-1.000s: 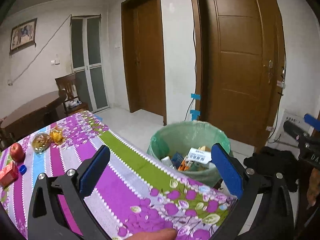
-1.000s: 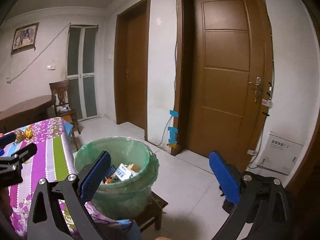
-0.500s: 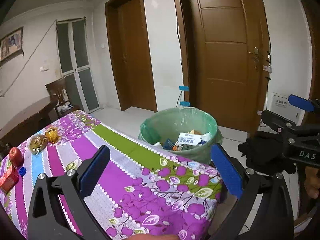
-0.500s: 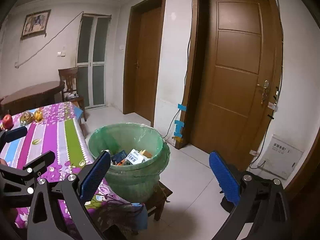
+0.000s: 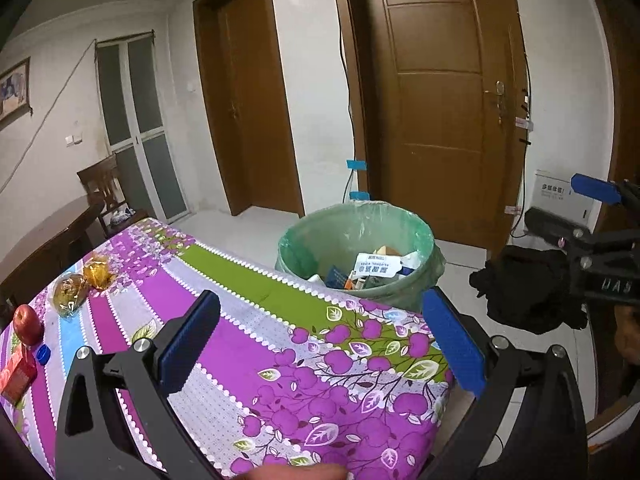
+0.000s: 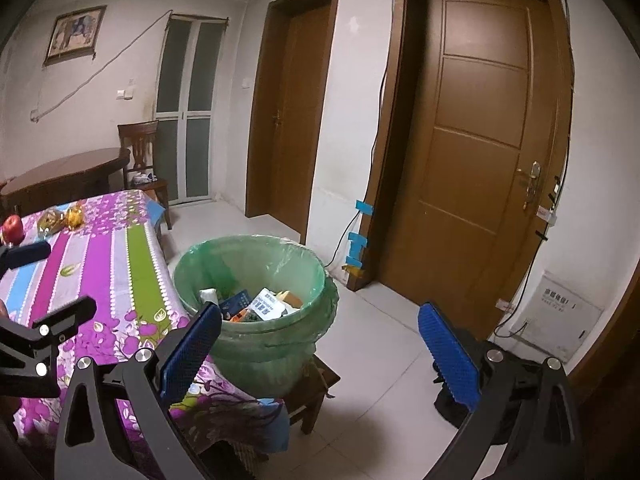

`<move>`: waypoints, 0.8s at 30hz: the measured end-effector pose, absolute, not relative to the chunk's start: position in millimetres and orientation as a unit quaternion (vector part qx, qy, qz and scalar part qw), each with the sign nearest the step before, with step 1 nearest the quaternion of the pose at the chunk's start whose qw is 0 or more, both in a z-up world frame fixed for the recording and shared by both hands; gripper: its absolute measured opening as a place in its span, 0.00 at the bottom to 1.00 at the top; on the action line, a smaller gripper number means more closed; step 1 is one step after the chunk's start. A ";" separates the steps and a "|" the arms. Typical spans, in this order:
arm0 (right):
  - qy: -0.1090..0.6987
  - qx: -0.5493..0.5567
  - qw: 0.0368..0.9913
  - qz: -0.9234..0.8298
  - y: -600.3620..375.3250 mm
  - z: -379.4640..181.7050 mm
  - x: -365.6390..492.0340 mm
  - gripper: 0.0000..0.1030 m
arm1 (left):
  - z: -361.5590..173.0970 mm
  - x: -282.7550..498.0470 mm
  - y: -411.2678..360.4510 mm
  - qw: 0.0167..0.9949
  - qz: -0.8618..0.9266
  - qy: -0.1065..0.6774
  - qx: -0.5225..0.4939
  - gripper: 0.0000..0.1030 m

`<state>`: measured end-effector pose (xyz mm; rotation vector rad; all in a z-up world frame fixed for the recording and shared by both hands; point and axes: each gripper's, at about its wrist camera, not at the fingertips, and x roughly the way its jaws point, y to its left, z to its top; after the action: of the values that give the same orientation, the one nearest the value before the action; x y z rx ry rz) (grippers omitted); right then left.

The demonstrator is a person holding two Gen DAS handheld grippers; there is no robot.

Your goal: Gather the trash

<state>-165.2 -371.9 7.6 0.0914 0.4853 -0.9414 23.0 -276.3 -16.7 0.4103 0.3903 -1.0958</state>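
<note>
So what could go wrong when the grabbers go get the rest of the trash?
The apple stands right by the red carton and blue cap, so a reach there might knock it rolling. The bin sits up on a small stool, already quite full; a bump could tip it. Both grippers, left and right, are open and empty.

Red carton [image 5: 16,372] cut by left edge; bin [image 5: 356,240] trash labels perhaps unreadable

Both the left hand-held gripper [image 5: 320,344] and the right hand-held gripper [image 6: 320,348] are spread wide, holding nothing.
</note>
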 end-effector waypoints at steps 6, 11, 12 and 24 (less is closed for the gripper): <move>0.238 0.054 0.864 -0.440 -378.2 3.5 -160.0 0.96 | -20.8 25.4 -278.3 0.813 -0.515 0.188 0.196 0.95; 0.244 0.067 0.870 -0.424 -380.8 -0.4 -155.0 0.96 | -22.6 24.9 -280.1 0.812 -0.515 0.187 0.203 0.95; 0.244 0.072 0.871 -0.420 -382.0 -1.3 -154.7 0.96 | -23.0 25.0 -280.8 0.812 -0.515 0.188 0.203 0.95; 0.243 0.090 0.876 -0.407 -388.9 -9.0 -158.3 0.96 | -26.1 25.3 -286.7 0.806 -0.516 0.201 0.210 0.95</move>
<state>-158.3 -388.9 -9.0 0.1875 0.5079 -0.8492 25.3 -286.7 -26.1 0.4497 0.4299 -1.1035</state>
